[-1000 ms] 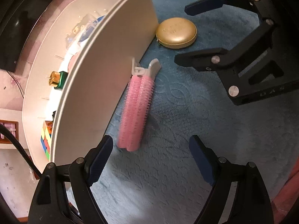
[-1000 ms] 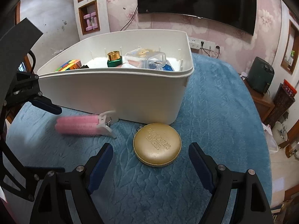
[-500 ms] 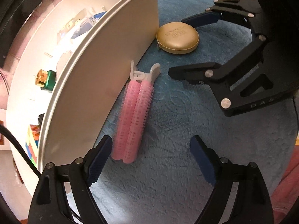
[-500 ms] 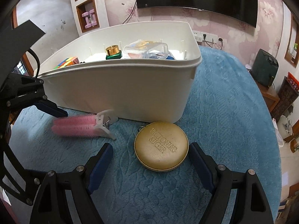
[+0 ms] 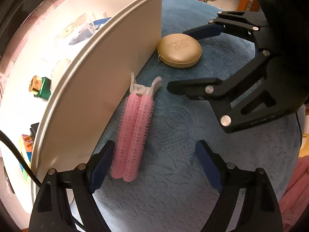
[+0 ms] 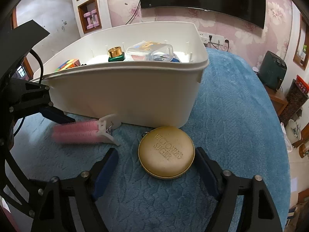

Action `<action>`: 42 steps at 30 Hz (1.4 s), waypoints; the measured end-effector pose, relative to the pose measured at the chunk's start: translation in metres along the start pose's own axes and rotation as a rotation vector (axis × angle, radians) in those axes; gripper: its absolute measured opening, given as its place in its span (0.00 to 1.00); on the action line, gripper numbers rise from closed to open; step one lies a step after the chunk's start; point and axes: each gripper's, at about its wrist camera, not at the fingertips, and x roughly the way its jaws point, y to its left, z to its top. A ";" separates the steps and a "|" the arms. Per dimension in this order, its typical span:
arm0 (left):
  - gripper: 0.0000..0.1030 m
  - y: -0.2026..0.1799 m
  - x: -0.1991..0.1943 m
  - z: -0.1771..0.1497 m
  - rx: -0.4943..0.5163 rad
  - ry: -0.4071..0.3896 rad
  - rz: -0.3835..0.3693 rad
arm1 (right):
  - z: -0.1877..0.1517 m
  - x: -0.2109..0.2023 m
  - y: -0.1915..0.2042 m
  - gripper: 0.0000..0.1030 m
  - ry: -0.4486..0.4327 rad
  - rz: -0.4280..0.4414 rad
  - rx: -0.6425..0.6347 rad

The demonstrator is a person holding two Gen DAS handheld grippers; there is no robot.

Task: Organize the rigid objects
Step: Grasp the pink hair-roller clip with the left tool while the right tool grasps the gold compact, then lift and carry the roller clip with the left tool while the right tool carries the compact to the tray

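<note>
Two grippers poised over loose items beside the white bin (image 6: 123, 98).
The right gripper (image 6: 154, 166) has its fingers closing around the gold round case (image 6: 166, 152), not yet clamped. The left gripper (image 5: 154, 166) is spread wide at the pink hair-roller clip (image 5: 133, 133) lying against the bin wall on the blue cover (image 6: 241, 125). Next, probably: finish gripping, lift, clear the rim.

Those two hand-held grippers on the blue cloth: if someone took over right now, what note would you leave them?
Left hand-held gripper: open, holding nothing, over the end of the pink hair roller clip.
Right hand-held gripper: jaws closing around the gold round case, not yet gripping.
White bin already holds a green bottle, puzzle cube and clear box.
Left to do: bin the clip and the case, both beside it on the cloth.
</note>
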 end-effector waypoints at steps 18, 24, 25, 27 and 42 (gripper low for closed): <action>0.38 0.027 -0.023 0.002 -0.147 -0.001 0.051 | 0.003 -0.009 -0.012 0.54 0.057 0.057 0.088; 0.30 0.032 -0.028 0.000 -0.182 0.004 0.077 | -0.005 -0.019 -0.017 0.54 0.088 0.104 0.107; 0.29 0.032 -0.028 0.002 -0.186 0.008 0.086 | -0.007 -0.021 -0.018 0.54 0.094 0.111 0.109; 0.28 0.032 -0.031 0.002 -0.208 0.017 0.099 | -0.010 -0.023 -0.019 0.54 0.103 0.124 0.109; 0.27 0.017 -0.050 -0.050 -0.414 0.088 0.022 | -0.025 -0.045 -0.023 0.54 0.152 0.181 0.116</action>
